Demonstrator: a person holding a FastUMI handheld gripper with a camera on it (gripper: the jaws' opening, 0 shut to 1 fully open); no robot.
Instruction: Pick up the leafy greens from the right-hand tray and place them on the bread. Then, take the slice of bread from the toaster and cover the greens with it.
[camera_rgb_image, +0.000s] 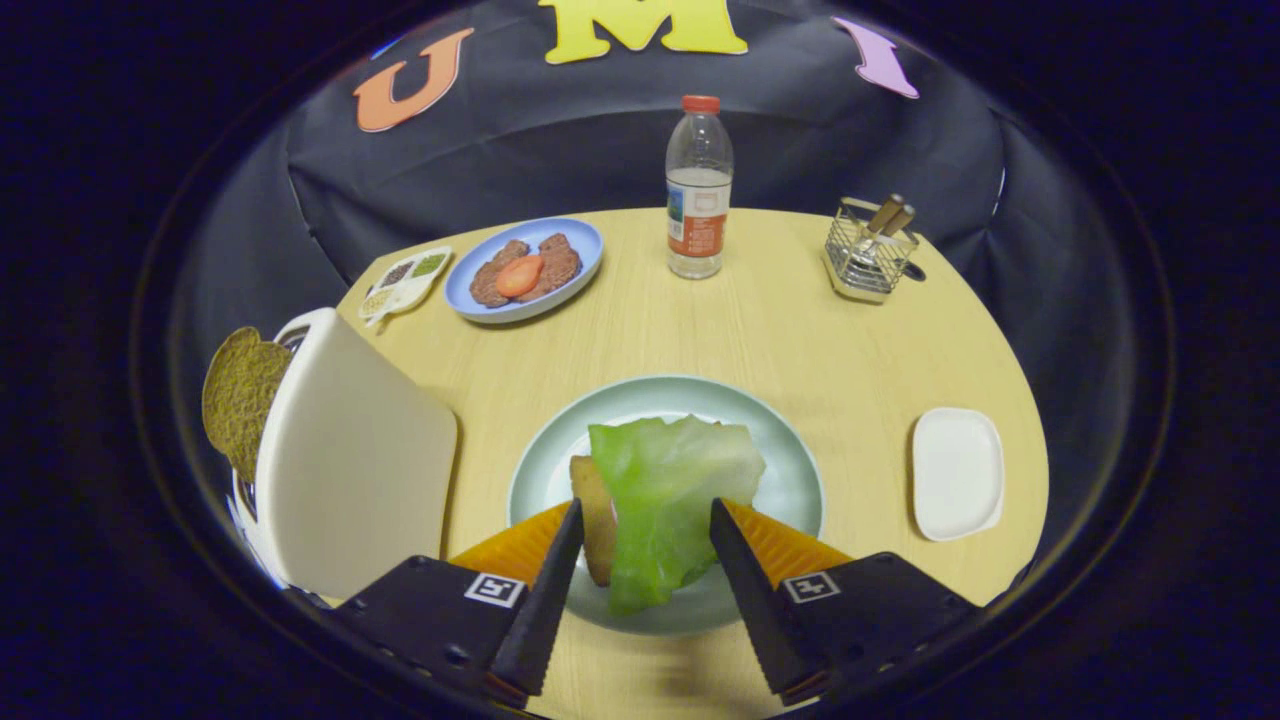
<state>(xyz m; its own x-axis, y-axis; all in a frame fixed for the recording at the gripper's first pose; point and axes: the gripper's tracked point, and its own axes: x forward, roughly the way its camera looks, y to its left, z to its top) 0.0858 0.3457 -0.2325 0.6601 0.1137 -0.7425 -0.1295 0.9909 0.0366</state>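
In the gripper view, the black two-finger gripper (645, 520) is seen spread apart, a floppy pale green lettuce leaf (665, 500) lying between its fingers, neither visibly pressing it. The leaf is draped over a brown bread slice (597, 515) on a round pale green plate (790, 470). A white toaster (350, 460), holding a second round brown slice (240, 395), stands left.

No legible text anywhere. Label on the bottle (698, 215): red and white with a blue patch, print too small to read. Square black-and-white coded markers on the two fingers of the gripper (645, 525): patterns only, without letters or numbers.
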